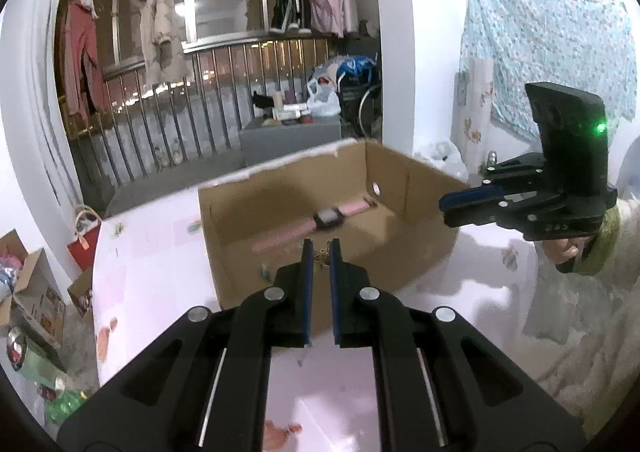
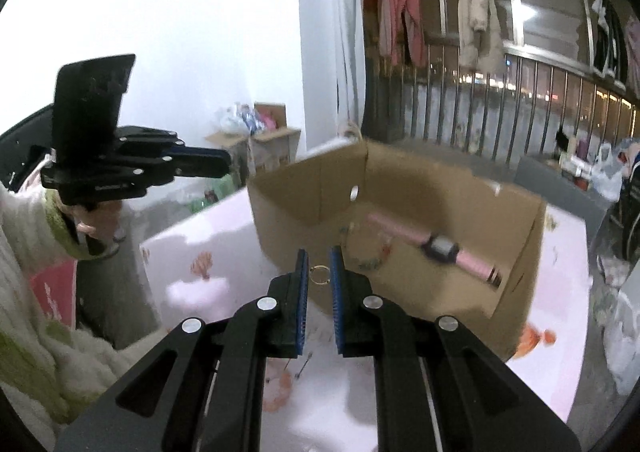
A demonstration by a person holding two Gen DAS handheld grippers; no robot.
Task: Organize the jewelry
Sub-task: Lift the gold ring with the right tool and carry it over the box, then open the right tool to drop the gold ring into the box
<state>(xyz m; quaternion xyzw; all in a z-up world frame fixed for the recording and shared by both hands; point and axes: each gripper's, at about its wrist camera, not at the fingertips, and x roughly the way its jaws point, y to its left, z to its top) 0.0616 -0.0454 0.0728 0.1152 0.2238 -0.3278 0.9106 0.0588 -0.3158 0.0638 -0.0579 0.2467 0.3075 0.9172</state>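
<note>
An open cardboard box (image 1: 280,200) (image 2: 304,188) stands on a pink patterned table. A pink watch (image 1: 316,222) (image 2: 436,246) lies flat inside it. My left gripper (image 1: 321,248) is shut on a small gold pendant (image 1: 322,257) above the box's near wall. My right gripper (image 2: 319,258) is shut on a gold ring (image 2: 319,275) just before the box's near wall. Each gripper shows in the other's view, the right one (image 1: 444,208) by the box's right side, the left one (image 2: 228,164) to the box's left. Small trinkets (image 2: 366,262) lie on the box floor.
The pink table (image 1: 160,272) (image 2: 208,276) carries flower prints and a few thin pins (image 2: 300,366) near my right gripper. Boxes and bags (image 1: 28,292) stand on the floor at left. A balcony railing (image 1: 180,108) with hanging clothes is behind.
</note>
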